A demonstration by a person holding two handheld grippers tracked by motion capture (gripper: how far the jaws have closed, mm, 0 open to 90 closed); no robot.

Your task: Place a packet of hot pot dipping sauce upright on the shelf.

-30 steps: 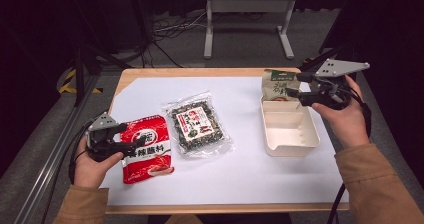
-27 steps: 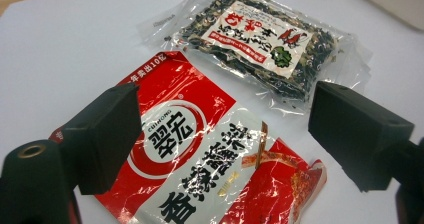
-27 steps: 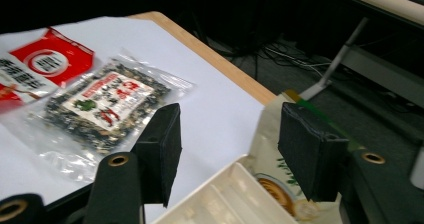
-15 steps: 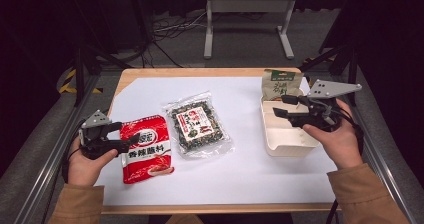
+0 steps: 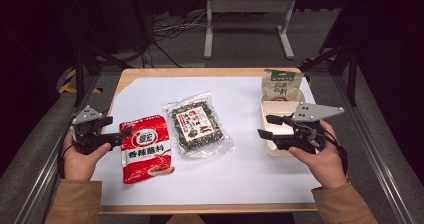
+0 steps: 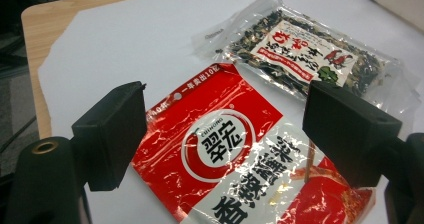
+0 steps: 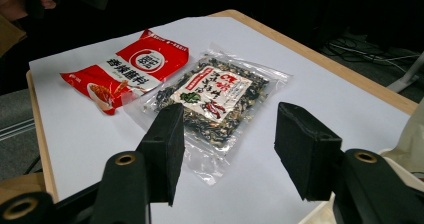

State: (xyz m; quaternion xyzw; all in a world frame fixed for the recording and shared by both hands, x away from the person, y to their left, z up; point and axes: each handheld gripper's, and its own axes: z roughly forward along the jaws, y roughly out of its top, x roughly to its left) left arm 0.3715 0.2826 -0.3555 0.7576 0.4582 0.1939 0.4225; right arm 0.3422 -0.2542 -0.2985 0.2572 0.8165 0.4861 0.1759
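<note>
A glossy red sachet (image 5: 146, 148) printed with white Chinese characters is laid flat on white paper (image 5: 240, 169), its lower edge cut off in the left gripper view. Just right of the sachet, a clear crinkled bag (image 5: 196, 125) of dark dried bits is seen; farther right, a cream tray (image 5: 274, 109) is partly hidden by the right gripper (image 5: 266, 126), jaws spread. The left gripper (image 5: 123, 134), jaws spread, is held at the sachet's left edge.

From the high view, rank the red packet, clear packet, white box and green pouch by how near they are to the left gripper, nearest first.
1. Red packet: just right of the left gripper, at its jaws.
2. Clear packet: mid-table, right of the red one.
3. White box: right side, under the right gripper.
4. Green pouch: far right corner, behind the box.
</note>
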